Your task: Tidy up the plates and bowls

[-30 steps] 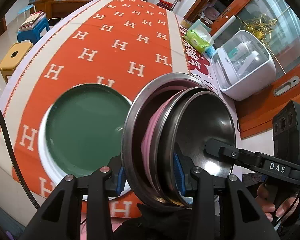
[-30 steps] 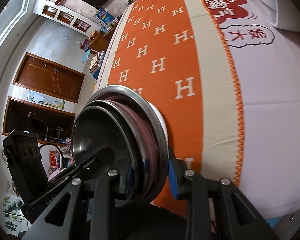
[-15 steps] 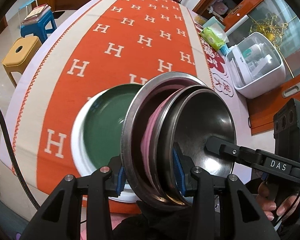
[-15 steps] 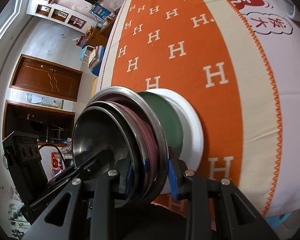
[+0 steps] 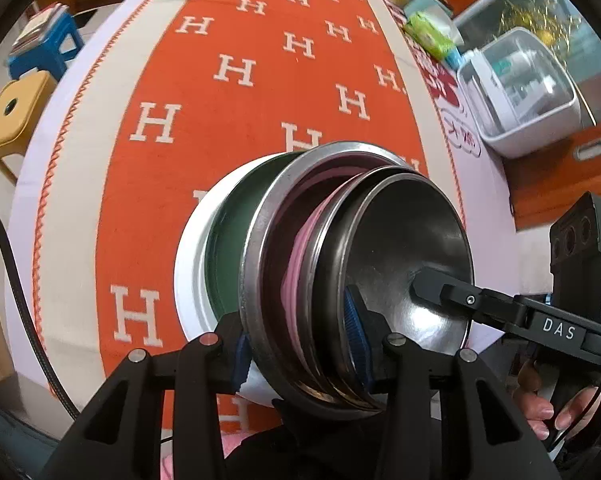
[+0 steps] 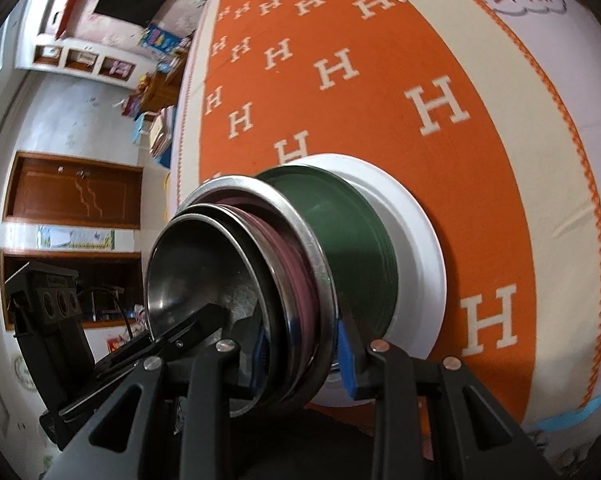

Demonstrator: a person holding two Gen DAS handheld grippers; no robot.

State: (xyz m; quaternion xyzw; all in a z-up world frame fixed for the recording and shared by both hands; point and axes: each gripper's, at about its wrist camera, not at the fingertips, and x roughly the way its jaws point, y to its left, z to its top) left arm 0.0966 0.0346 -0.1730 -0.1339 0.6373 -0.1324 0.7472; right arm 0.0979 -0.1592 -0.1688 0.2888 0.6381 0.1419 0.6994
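Two tongs, left tongs (image 5: 300, 344) and right tongs (image 6: 302, 350), are both clenching the rim of a nested bowl stack (image 5: 340, 272), hovering tilted just over the green-centred white plate (image 5: 192, 272) on the counter (image 5: 260, 92). The steel bowls are likely handling stiff, slick and weighty, so opposite-rim grips are suiting them.

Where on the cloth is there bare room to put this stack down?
Bare orange cloth runs beyond the green plate and to its left. The far right edge is crowded: a white container and a green packet. Both grippers clamp the bowl stack.
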